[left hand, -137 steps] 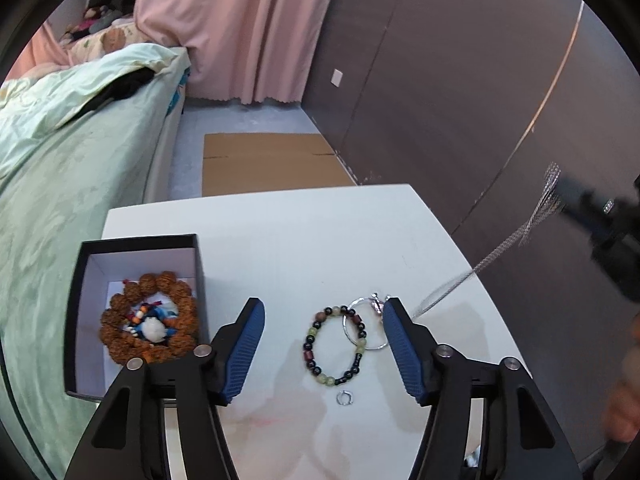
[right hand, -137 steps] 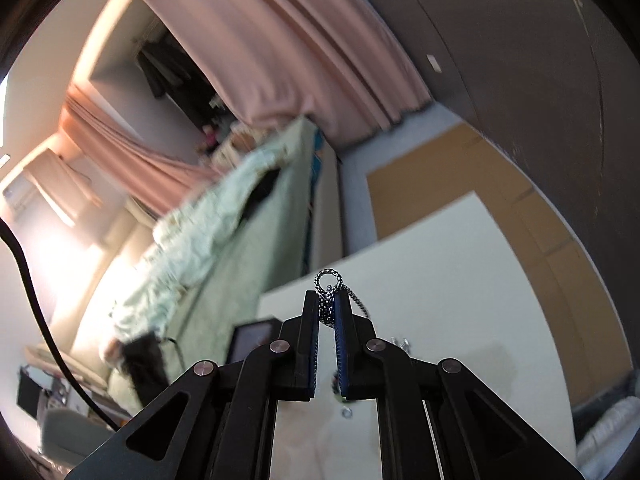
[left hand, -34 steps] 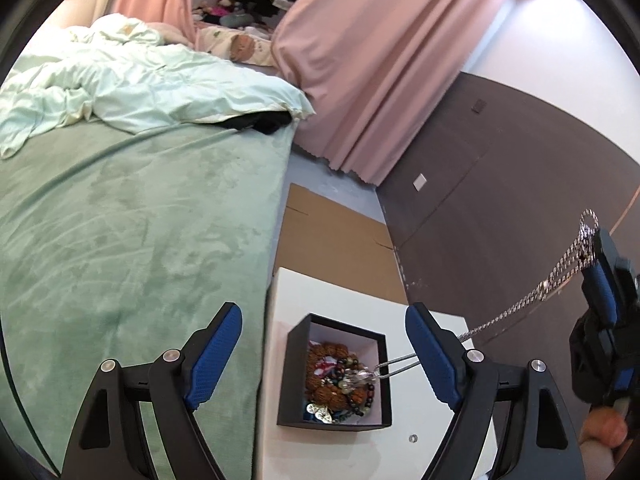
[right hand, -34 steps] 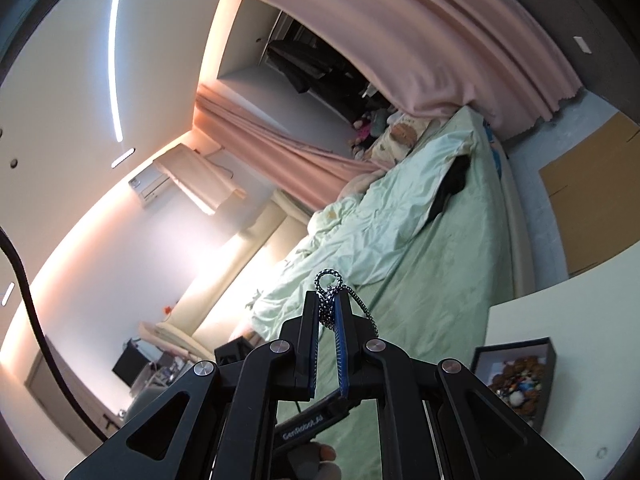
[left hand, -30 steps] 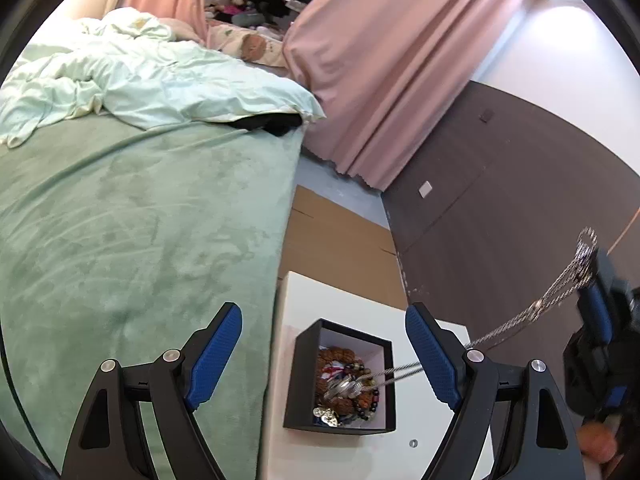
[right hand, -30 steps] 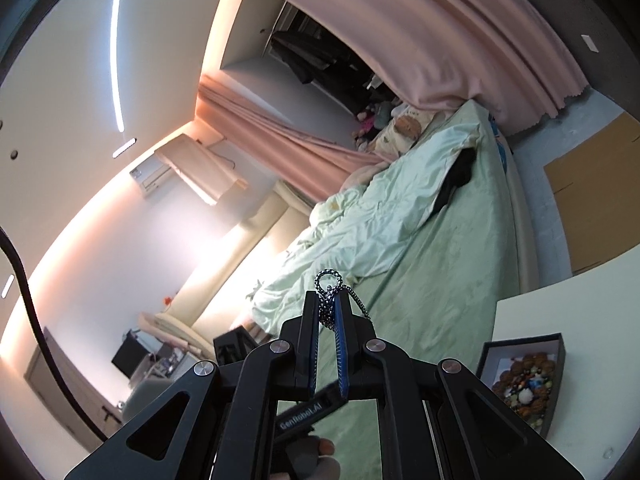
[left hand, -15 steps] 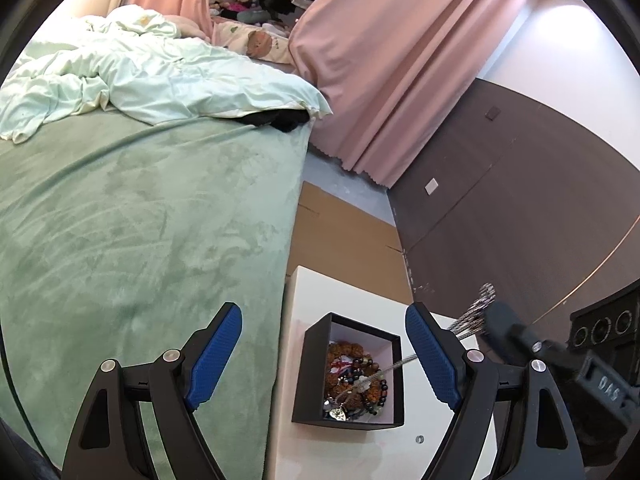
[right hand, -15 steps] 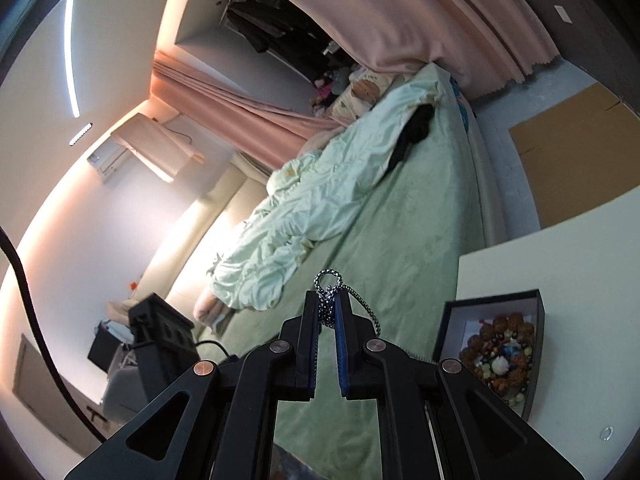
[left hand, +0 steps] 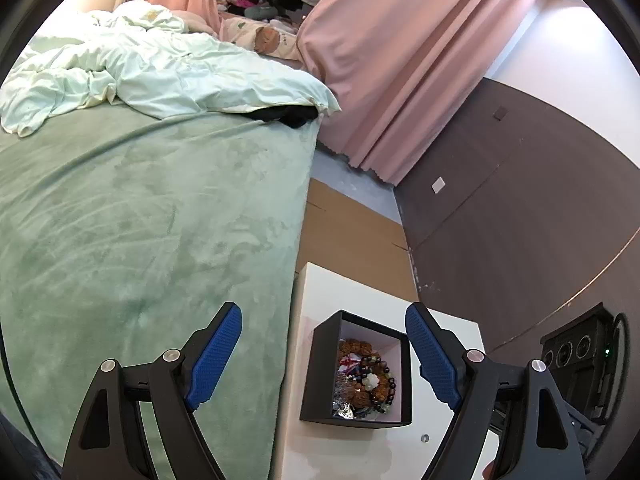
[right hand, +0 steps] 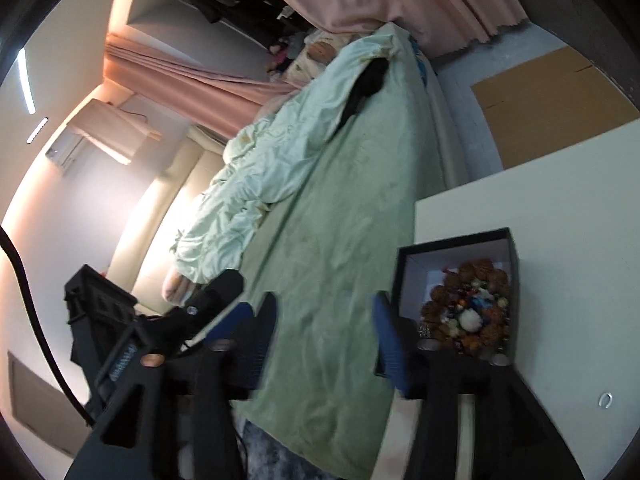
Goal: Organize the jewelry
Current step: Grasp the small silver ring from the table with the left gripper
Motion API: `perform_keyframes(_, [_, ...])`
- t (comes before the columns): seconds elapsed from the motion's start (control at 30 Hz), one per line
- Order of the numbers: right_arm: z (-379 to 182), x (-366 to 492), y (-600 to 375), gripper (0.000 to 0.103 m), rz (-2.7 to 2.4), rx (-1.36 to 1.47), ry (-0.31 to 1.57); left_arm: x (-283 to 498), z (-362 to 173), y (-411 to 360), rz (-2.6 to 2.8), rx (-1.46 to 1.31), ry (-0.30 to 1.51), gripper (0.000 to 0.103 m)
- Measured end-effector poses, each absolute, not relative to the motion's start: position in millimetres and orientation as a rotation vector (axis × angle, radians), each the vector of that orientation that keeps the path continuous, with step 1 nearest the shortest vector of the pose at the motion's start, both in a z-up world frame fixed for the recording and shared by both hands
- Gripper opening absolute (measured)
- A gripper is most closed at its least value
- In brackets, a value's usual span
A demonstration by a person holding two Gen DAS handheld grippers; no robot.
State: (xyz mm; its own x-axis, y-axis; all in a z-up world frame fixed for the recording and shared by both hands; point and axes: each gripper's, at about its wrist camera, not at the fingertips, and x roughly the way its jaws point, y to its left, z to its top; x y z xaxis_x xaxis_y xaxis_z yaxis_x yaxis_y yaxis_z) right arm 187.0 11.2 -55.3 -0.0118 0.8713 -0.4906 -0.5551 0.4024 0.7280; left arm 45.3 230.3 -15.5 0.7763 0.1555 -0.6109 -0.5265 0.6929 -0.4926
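Note:
A black jewelry box point(left hand: 317, 364) point(right hand: 454, 240) stands near the left edge of the white table point(left hand: 360, 292). Inside it are a brown bead bracelet point(left hand: 356, 350) point(right hand: 472, 276), a dark and green bead bracelet point(left hand: 382, 378) and a heap of silver chain point(left hand: 343, 398). My left gripper point(left hand: 324, 356) hangs open above and before the box, nothing in it. My right gripper point(right hand: 322, 340) is blurred; its jaws are opening with nothing between them, just left of the box. A small silver ring point(left hand: 425, 437) point(right hand: 605, 400) lies on the table near the box.
A bed with a green cover point(left hand: 160, 240) runs along the table's left edge. Flat cardboard point(left hand: 352, 232) lies on the floor beyond the table. A dark wall point(left hand: 520, 220) is to the right. The other gripper's body point(right hand: 116, 320) shows at the left of the right wrist view.
The right gripper sank toward the box and its jaws parted; the chain it pinched is gone from them and lies in the box. The left gripper stayed put.

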Motion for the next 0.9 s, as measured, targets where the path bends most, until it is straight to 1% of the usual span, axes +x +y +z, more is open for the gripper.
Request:
perform_keyframes(0.23, [-48.3,198.0,-23.5,0.057,1.12,0.363,1.064,55.9,-18.6,218.7,0.383,-0.691,0.593,0.084])
perform_keyframes(0.5, [-38.2,217.7,-87.2,0.057,0.968,0.316,1.053,77.7,-21.9,179.0,0.312,-0.6,0.655,0.084])
perform_keyframes(0.9, [-53.0,237.8,-152.2,0.057,0.8,0.214,1.133,108.0,-29.5,106.7,0.224,-0.443,0.733,0.084])
